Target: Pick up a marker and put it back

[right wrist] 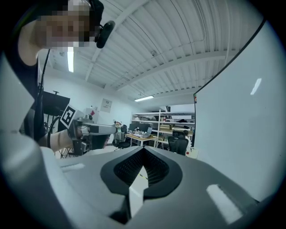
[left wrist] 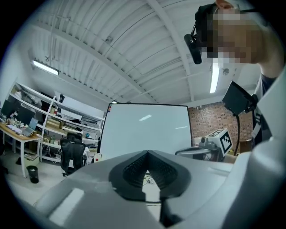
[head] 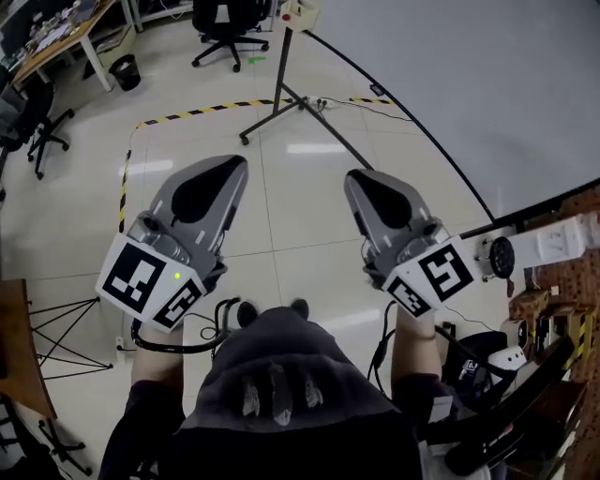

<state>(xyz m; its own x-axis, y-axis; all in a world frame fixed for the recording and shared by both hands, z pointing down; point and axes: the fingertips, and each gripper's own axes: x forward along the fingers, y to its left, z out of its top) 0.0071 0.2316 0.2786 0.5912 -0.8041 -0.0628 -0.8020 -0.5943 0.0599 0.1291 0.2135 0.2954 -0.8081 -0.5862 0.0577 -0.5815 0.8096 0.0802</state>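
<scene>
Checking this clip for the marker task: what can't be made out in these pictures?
- Marker: shows in no view; where it lies cannot be told.
- Shelves: left gripper view, contents too small.
- Whiteboard: head view, cut off by the top and right edges.
- Desk: head view, cut off by the top-left corner.

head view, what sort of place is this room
Most likely a lab or workshop: a big whiteboard, office chairs near a cluttered desk, and yellow-black hazard tape on the tiled floor.
</scene>
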